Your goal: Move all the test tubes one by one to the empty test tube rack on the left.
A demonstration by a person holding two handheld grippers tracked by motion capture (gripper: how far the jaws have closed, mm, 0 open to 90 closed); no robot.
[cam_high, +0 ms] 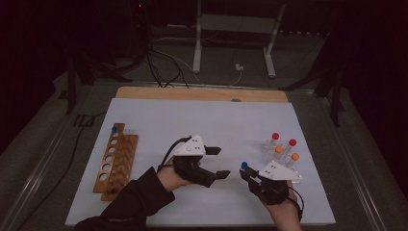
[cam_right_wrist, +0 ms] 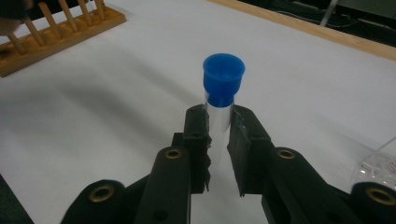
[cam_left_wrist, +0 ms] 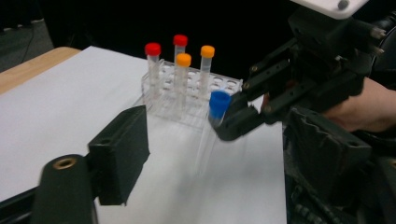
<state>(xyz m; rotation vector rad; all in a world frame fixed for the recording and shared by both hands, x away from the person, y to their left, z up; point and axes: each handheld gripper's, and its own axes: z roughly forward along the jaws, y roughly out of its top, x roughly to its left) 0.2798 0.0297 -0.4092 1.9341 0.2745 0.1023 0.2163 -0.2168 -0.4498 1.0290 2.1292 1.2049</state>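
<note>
right gripper [cam_right_wrist: 218, 126] | fingers clamp blue-capped tube [cam_right_wrist: 222, 86] | left gripper [cam_high: 222, 162] empty

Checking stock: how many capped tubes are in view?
6: four in the clear rack, red, red, orange, orange; blue in right tongs; blue in wooden rack.

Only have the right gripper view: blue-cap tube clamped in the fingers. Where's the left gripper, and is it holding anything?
Observer: The left gripper is mid-table, open and empty, facing the held tube in the right gripper.
Operator: What's in the clear rack?
Observer: The clear rack holds two red-capped tubes and two orange-capped tubes.
Operator: Wooden rack?
Observer: The wooden rack has one racked blue-capped tube in its far end hole.
</note>
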